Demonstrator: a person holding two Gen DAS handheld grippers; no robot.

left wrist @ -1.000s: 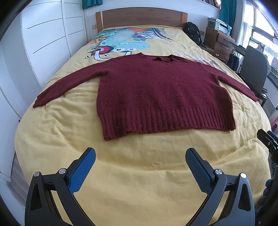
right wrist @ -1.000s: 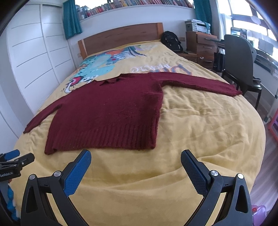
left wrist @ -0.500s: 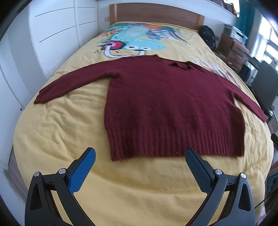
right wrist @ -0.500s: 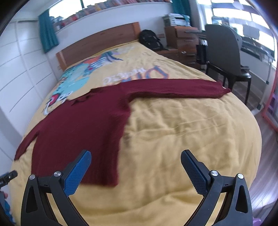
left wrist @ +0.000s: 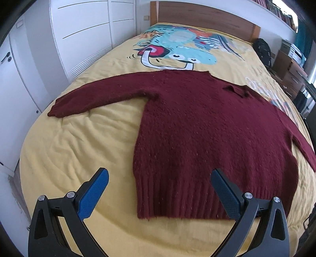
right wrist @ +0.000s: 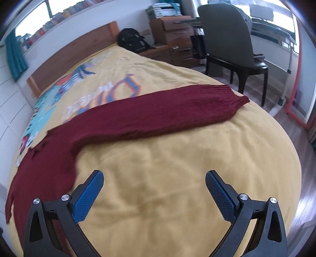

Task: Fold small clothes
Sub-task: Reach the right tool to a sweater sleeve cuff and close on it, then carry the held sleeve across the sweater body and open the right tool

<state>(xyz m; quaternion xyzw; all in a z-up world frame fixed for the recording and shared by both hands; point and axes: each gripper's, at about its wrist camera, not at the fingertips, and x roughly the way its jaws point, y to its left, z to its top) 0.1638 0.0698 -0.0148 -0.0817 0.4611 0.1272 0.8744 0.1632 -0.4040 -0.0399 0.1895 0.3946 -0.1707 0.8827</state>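
A dark red knitted sweater (left wrist: 207,128) lies flat, face up, on the yellow bed cover, both sleeves spread out. My left gripper (left wrist: 160,187) is open and empty, just above the ribbed hem near the sweater's lower left corner. Its left sleeve (left wrist: 98,96) stretches toward the bed's left edge. In the right wrist view the right sleeve (right wrist: 158,114) runs across to its cuff (right wrist: 235,98) near the bed's right edge. My right gripper (right wrist: 155,187) is open and empty over bare cover, short of that sleeve.
The yellow bed cover (left wrist: 79,148) carries a cartoon print (left wrist: 177,49) near the wooden headboard (left wrist: 203,15). White wardrobe doors (left wrist: 83,29) stand to the left. A grey chair (right wrist: 227,39), wooden drawers (right wrist: 173,33) and a black backpack (right wrist: 132,41) stand right of the bed.
Both grippers have moved forward over the bed. The left has closed in on the sweater's hem and left side. The right has swung right toward the right sleeve. Both stay open.
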